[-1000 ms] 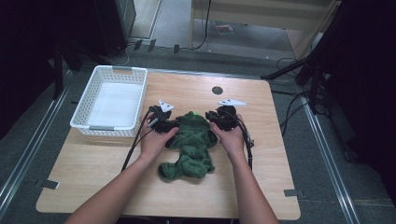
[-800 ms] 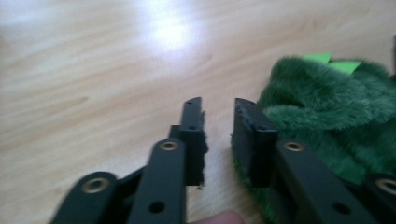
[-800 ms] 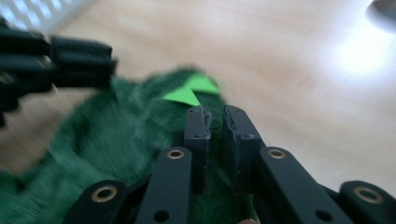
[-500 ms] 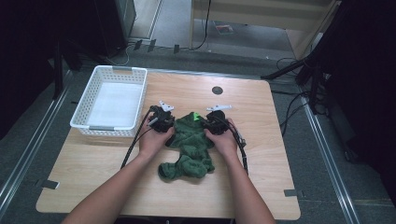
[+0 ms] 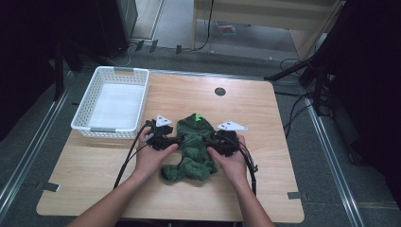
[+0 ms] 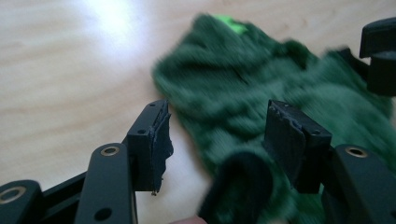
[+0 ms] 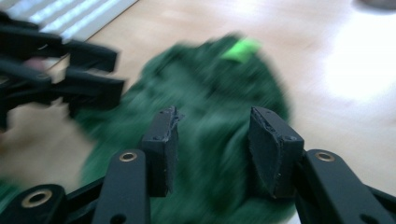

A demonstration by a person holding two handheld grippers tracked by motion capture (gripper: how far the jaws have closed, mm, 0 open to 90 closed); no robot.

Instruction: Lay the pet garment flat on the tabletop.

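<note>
While the green cloth (image 5: pixel 193 146) lies bunched on the counter (image 5: pixel 265 142) right of the white basket (image 5: pixel 113 101), the left gripper (image 5: pixel 176 140) and right gripper (image 5: pixel 210 142), jaws just opened partway, flank it, gripping nothing.

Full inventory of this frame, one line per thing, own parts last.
cloth: 1, dark green with a bright green tag, crumpled at table centre, between the hands
basket: 1, white, slotted walls, far left of table
table: 1, light wood, with a dark round hole near its far edge
left tongs: 1, black, jaws just opening, parted over the cloth's left edge, not pinching it
right tongs: 1, black, jaws just opening, parted above the cloth
hands: 2, left hand and right hand, each holding tongs
</note>
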